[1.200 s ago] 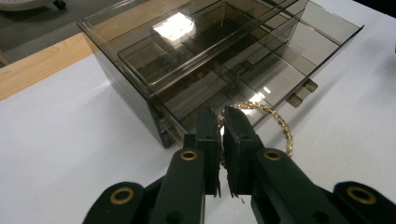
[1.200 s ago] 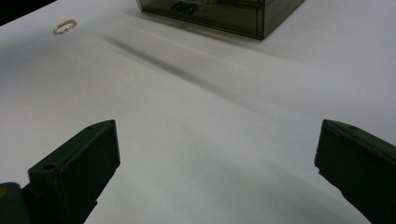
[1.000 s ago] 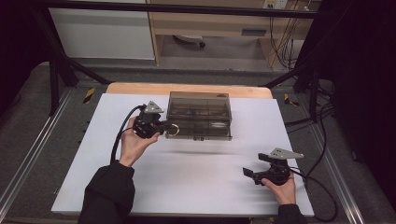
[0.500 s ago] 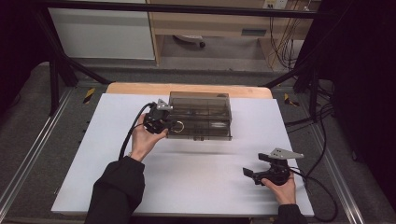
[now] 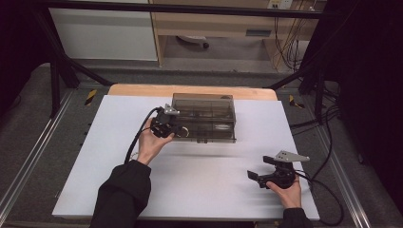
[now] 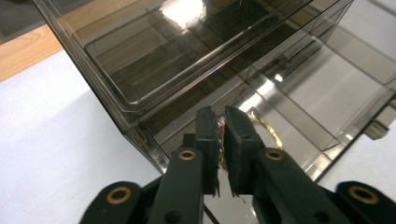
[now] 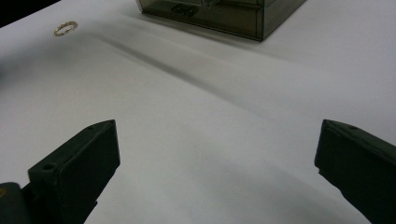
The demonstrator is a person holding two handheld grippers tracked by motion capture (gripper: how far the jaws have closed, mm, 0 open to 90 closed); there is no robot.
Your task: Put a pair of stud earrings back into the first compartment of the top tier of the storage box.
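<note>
White desk (image 5: 199, 180), dim room. Left gripper (image 6: 223, 140) has moved in against the smoky plastic organizer box (image 5: 204, 118); jaws just eased apart slightly, gold chain (image 6: 261, 125) between them, likely being released into an open drawer. Right gripper (image 7: 215, 172) spread, idle.

box (image 5: 204, 116) at table's (image 5: 95, 161) back, ring (image 7: 65, 28) lying before it

We look along the right gripper (image 7: 217, 154), its two black jaws standing wide apart above bare white table (image 7: 210, 107). Far ahead sits a smoky clear box (image 7: 224, 14); a small gold ring (image 7: 65, 28) lies well apart at upper left.
</note>
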